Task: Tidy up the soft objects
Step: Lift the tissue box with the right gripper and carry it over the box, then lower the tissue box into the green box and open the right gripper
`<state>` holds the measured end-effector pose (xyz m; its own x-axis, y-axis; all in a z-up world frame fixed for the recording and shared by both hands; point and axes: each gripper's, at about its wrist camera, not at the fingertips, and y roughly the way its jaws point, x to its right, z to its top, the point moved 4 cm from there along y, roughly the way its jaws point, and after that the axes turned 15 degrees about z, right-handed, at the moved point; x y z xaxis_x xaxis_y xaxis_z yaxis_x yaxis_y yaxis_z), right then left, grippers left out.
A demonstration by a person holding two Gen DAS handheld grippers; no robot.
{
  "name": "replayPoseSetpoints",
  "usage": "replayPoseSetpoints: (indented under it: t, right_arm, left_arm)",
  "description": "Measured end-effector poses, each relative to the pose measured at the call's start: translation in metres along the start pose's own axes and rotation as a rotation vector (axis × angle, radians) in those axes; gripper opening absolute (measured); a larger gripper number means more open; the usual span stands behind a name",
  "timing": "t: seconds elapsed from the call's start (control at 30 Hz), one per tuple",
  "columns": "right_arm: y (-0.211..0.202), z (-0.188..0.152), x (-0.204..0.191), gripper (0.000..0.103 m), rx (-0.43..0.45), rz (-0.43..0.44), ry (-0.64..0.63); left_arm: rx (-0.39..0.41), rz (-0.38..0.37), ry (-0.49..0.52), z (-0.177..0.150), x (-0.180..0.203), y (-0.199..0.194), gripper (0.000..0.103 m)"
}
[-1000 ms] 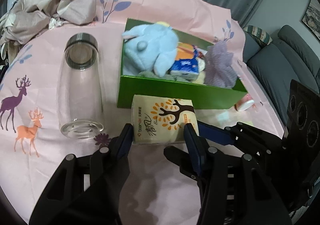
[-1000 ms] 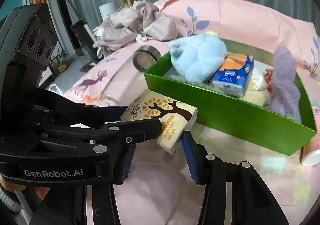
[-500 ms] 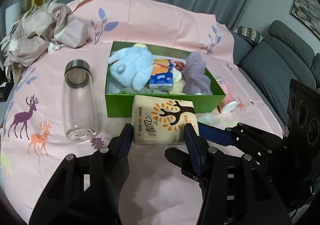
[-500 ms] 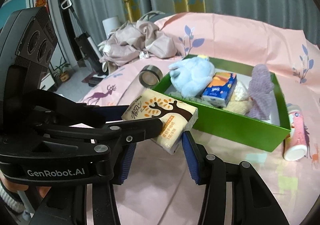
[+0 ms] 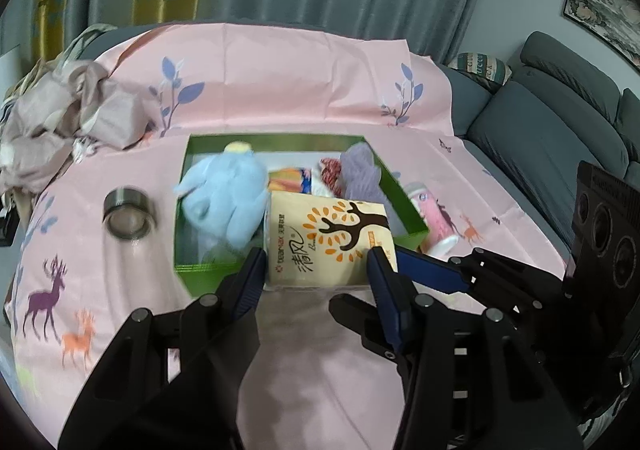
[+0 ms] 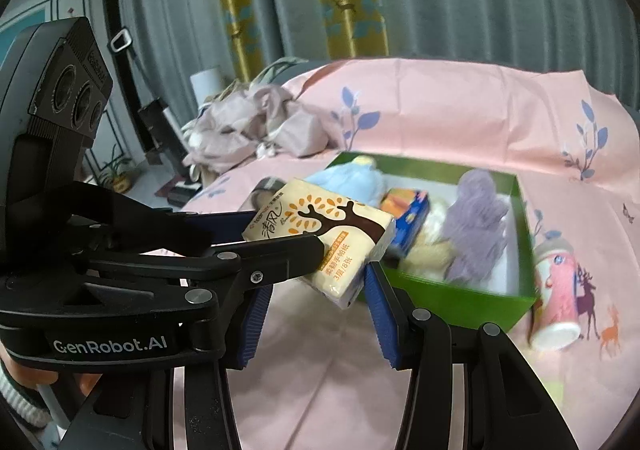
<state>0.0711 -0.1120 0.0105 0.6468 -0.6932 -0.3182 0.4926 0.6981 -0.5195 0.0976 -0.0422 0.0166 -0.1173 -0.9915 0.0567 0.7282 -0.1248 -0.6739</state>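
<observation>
My left gripper [image 5: 316, 270] is shut on a cream tissue pack with a brown tree print [image 5: 328, 242] and holds it in the air above the near wall of the green box [image 5: 404, 206]. The pack also shows in the right wrist view [image 6: 320, 230]. The box holds a light blue plush toy [image 5: 226, 196], a blue and orange tissue pack [image 5: 290, 180], a purple knitted item [image 5: 360, 170] and a cream fluffy item [image 6: 428, 250]. My right gripper [image 6: 316, 310] is open and empty, just right of the left one, with the pack in front of its fingers.
A glass bottle [image 5: 126, 212] lies left of the box. A pink cup [image 5: 436, 222] lies on its side right of the box. Crumpled beige cloth [image 5: 60, 118] is piled at the far left. A grey sofa [image 5: 560, 122] stands to the right.
Both grippers have risen and tilted. The tissue pack has gone up from the cloth and now hangs over the box's near wall.
</observation>
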Motion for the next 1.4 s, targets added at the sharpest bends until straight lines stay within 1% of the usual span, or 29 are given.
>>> replayPoseSetpoints:
  t: [0.17,0.33,0.5,0.57,0.63,0.67,0.73,0.8,0.87,0.93,0.97,1.0,1.07,1.17,1.27,1.37,1.4]
  right_arm:
    - [0.01,0.02,0.031,0.05,0.012,-0.002,0.03]
    - [0.028,0.032,0.065,0.05,0.011,0.011,0.065]
    - [0.053,0.037,0.091,0.05,-0.024,-0.013,0.083]
    - [0.063,0.037,0.101,0.05,-0.043,-0.017,0.108]
    - [0.069,0.036,0.108,0.05,-0.06,-0.019,0.128]
    - [0.071,0.035,0.11,0.05,-0.069,-0.025,0.135]
    - [0.072,0.033,0.113,0.051,-0.082,-0.045,0.142]
    - [0.067,0.031,0.113,0.06,-0.088,-0.06,0.153]
    - [0.06,0.03,0.114,0.062,-0.089,-0.078,0.16]
    - [0.052,0.028,0.112,0.062,-0.093,-0.098,0.166]
    - [0.048,0.027,0.112,0.065,-0.098,-0.111,0.17]
    - [0.045,0.027,0.111,0.073,-0.102,-0.125,0.173]
    - [0.036,0.025,0.109,0.083,-0.11,-0.161,0.176]
    - [0.022,0.021,0.104,0.084,-0.123,-0.218,0.181]
    - [0.011,0.019,0.102,0.092,-0.138,-0.272,0.205]
    - [0.003,0.016,0.096,0.093,-0.154,-0.308,0.222]
    - [0.001,0.016,0.095,0.093,-0.155,-0.316,0.224]
  left_arm:
    - [-0.004,-0.012,0.002,0.026,0.005,0.027,0.05]
    - [-0.036,-0.024,-0.015,0.043,0.005,0.062,0.05]
    - [-0.085,-0.012,-0.021,0.054,0.004,0.098,0.05]
    - [-0.109,-0.005,-0.027,0.055,0.003,0.11,0.053]
    - [-0.126,0.016,-0.028,0.054,0.002,0.119,0.054]
    - [-0.13,0.023,-0.027,0.054,0.001,0.12,0.057]
    - [-0.142,0.037,-0.027,0.052,-0.001,0.121,0.065]
    - [-0.146,0.073,-0.021,0.05,-0.004,0.116,0.087]
    - [-0.138,0.082,-0.023,0.048,-0.006,0.11,0.088]
    - [-0.142,0.109,-0.027,0.045,-0.012,0.101,0.09]
    - [-0.146,0.12,-0.031,0.044,-0.014,0.097,0.096]
    - [-0.145,0.127,-0.035,0.042,-0.017,0.092,0.103]
    - [-0.14,0.152,-0.037,0.038,-0.022,0.08,0.102]
    - [-0.14,0.188,-0.034,0.033,-0.026,0.067,0.102]
    - [-0.146,0.229,-0.025,0.027,-0.029,0.055,0.102]
    - [-0.165,0.26,-0.018,0.019,-0.032,0.045,0.102]
    - [-0.173,0.281,-0.021,0.016,-0.033,0.042,0.102]
